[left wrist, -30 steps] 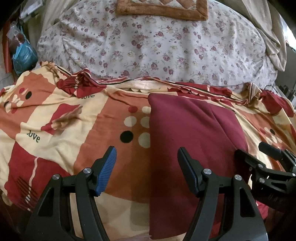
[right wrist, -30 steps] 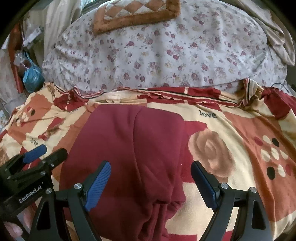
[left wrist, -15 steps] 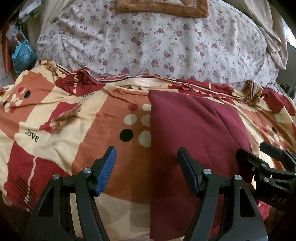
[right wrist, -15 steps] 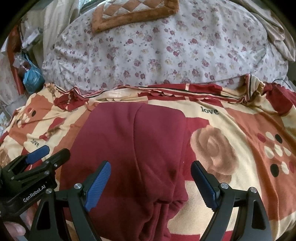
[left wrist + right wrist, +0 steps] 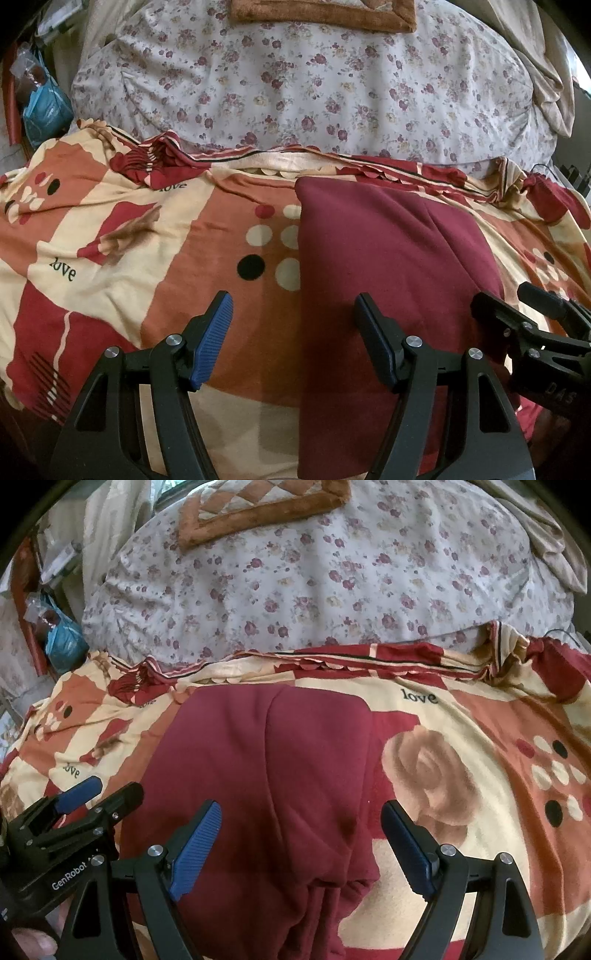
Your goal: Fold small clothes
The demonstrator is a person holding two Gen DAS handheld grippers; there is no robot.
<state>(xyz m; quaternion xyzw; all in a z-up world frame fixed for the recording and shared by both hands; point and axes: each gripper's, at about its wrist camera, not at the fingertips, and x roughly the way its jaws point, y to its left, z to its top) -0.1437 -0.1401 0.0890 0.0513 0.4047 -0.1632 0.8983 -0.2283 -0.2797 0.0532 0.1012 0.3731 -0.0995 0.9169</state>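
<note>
Nothing has really moved since the earlier frames: your hands sit where they were, and the dark red garment (image 5: 388, 280) lies as before on the patterned blanket (image 5: 122, 258).

Your left tongs (image 5: 293, 339) point down at a slant over the blanket, jaws apart and holding nothing, straddling the garment's left edge. Your right tongs (image 5: 301, 843) tilt down the same way, jaws wide apart and empty, hovering over the garment's near right part. In the right wrist view the left tongs show at the garment's left side, with a bit of your hand (image 5: 31, 941) beneath them.

The garment is partly folded: a flat maroon panel with a straight left edge and a lengthwise crease down its middle. Its near end bunches into loose pleats. Its long axis runs from you toward the flowered quilt (image 5: 314, 96), and its far end stops just short of the blanket's scalloped border, which lies in front of that quilt.
</note>
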